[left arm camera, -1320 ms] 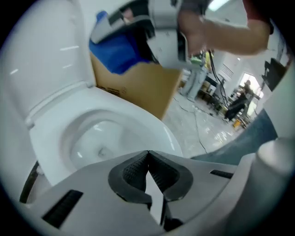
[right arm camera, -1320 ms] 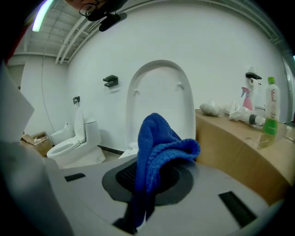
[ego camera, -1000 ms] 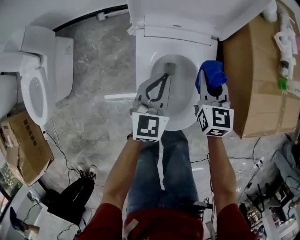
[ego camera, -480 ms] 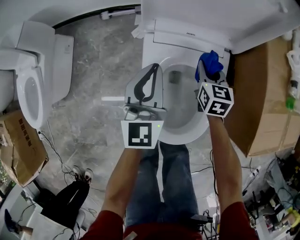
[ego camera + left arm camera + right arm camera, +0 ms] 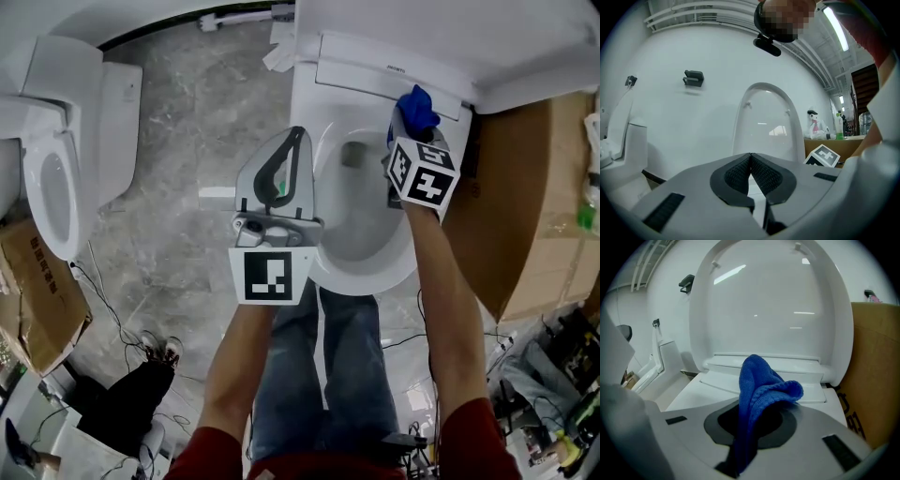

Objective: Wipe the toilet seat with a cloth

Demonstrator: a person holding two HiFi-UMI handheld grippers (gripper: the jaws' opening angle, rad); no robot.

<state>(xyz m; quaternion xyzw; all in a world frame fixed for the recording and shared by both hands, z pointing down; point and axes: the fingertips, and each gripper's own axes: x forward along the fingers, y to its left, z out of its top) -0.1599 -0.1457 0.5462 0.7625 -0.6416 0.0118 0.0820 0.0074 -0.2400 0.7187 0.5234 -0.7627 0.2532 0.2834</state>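
- Head view: I look steeply down on a white toilet with its lid [image 5: 422, 28] raised; the toilet seat [image 5: 361, 278] rings the bowl, between my two arms
- The left gripper [image 5: 299, 134] hangs over the seat's left side, jaws together and nothing between them
- The right gripper [image 5: 406, 129] reaches to the seat's back right corner, near the hinge; a blue cloth [image 5: 416, 107] bunches out past its tips; I cannot tell whether the cloth touches the seat
- A cardboard box [image 5: 525, 187] stands just beside the toilet on the right; a second toilet [image 5: 56, 178] stands well apart on the left, on grey marbled floor [image 5: 187, 122]
- Left gripper view: the left gripper [image 5: 750, 157] shows its dark ribbed pads pressed tip to tip, empty; the upright lid [image 5: 764, 117] rises behind them; the other gripper's marker cube [image 5: 824, 156] peeks in at the right
- Right gripper view: the right gripper [image 5: 757, 416] is clamped on the cloth [image 5: 759, 385], which stands up from between the pads and flops over to the right; the lid [image 5: 764, 301] fills the background; the box [image 5: 874, 371] sits at the right edge
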